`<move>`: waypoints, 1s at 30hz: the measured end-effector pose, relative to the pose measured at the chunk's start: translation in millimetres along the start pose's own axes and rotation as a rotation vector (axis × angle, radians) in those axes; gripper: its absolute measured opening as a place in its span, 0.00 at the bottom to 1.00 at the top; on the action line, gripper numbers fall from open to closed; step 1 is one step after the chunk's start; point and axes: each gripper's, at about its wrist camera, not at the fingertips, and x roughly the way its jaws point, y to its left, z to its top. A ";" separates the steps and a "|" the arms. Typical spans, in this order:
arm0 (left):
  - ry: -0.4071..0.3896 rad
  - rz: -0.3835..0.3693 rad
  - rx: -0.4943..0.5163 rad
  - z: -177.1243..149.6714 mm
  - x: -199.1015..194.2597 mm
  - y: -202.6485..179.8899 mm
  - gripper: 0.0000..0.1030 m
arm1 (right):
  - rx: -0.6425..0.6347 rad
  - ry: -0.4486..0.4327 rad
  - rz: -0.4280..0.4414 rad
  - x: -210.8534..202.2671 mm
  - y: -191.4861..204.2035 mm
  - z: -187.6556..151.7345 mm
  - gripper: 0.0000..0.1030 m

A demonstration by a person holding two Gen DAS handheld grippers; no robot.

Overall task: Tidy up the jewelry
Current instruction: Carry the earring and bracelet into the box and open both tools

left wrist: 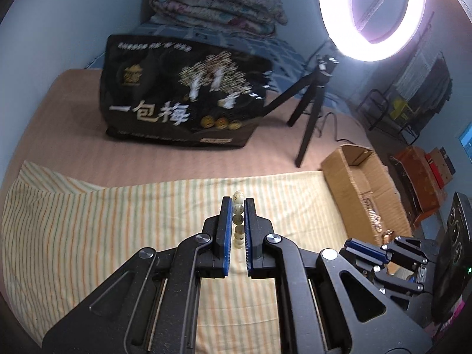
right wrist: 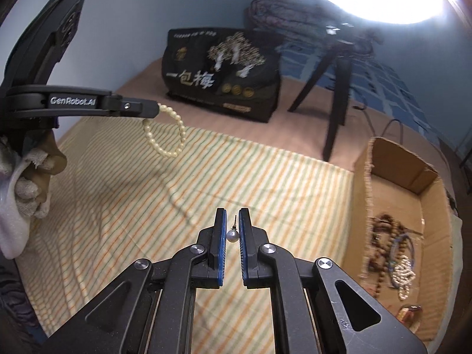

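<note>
Pearl bracelet (right wrist: 166, 131), light and floppy, hangs pinched in the left gripper (left wrist: 238, 206); right gripper (right wrist: 233, 221) pinches a tiny slippery earring (right wrist: 232, 235); box (right wrist: 392, 162) at three o'clock.

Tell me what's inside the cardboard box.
The cardboard box holds a tangle of dark bead strings, a pearl strand and a small brownish item. Its near wall hides part of the floor.
</note>
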 end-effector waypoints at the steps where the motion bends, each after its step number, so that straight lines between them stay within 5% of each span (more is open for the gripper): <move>1: -0.006 -0.009 0.010 1.2 -1.4 -6.7 0.05 | 0.009 -0.007 -0.006 -5.2 -5.9 -0.3 0.06; 17: -0.056 -0.115 0.175 9.3 1.2 -113.9 0.05 | 0.162 -0.047 -0.133 -60.8 -93.6 -28.0 0.06; 30: -0.061 -0.165 0.237 29.0 40.2 -188.5 0.05 | 0.256 -0.038 -0.208 -76.0 -140.5 -47.3 0.06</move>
